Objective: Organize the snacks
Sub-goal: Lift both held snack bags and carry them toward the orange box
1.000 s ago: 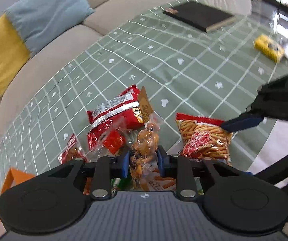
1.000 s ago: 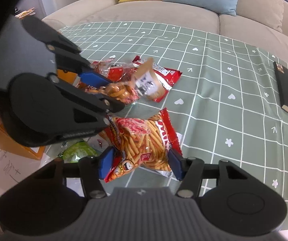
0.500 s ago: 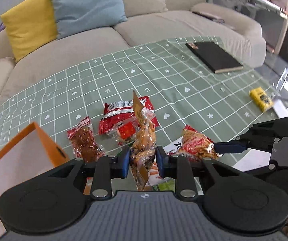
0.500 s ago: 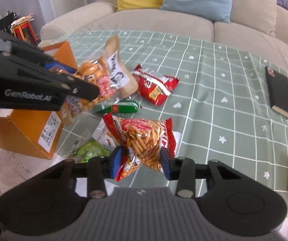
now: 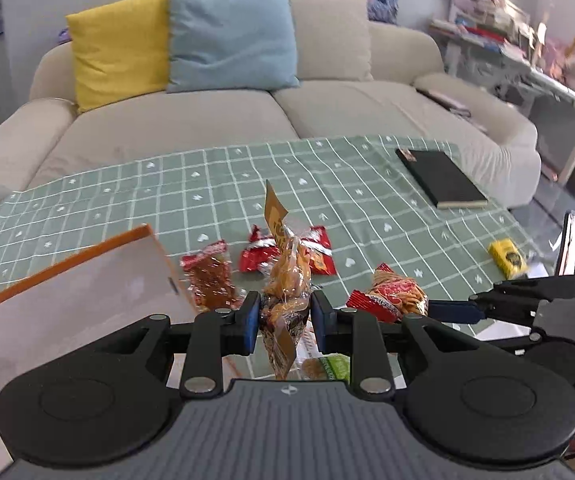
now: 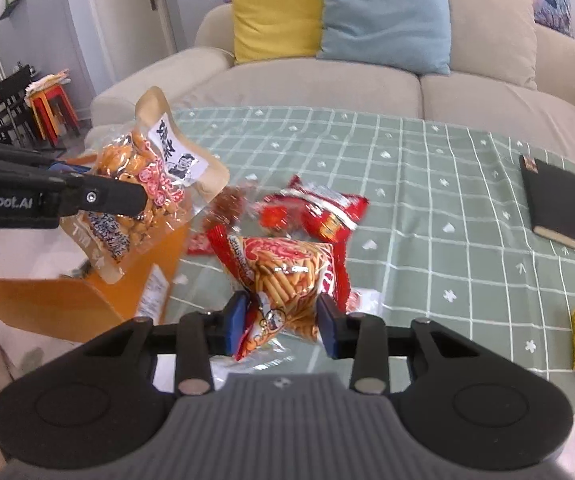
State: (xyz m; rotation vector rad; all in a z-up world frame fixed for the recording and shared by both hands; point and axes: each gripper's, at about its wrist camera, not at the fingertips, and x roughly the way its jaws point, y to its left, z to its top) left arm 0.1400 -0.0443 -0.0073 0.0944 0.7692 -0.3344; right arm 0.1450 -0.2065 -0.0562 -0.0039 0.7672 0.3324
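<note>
Left gripper (image 5: 283,322) is clamped on a clear bag of brown snacks (image 5: 287,280), lifted off the desk (image 5: 215,196). Off to the right, the right gripper (image 5: 443,312) pinches a red pack of sticks (image 5: 391,300). Open orange box (image 5: 87,280) sits on the left, with a small red packet (image 5: 209,276) just beside it and another red pack (image 5: 319,252) behind the bag. Black notebook (image 5: 439,178) and yellow box (image 5: 507,258) lie farther right, well apart from the snacks.

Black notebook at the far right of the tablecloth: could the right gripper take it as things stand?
Probably not yet. The right gripper is shut on the red snack-stick bag, so its jaws are occupied. The path over the tablecloth to the black notebook looks unobstructed.
</note>
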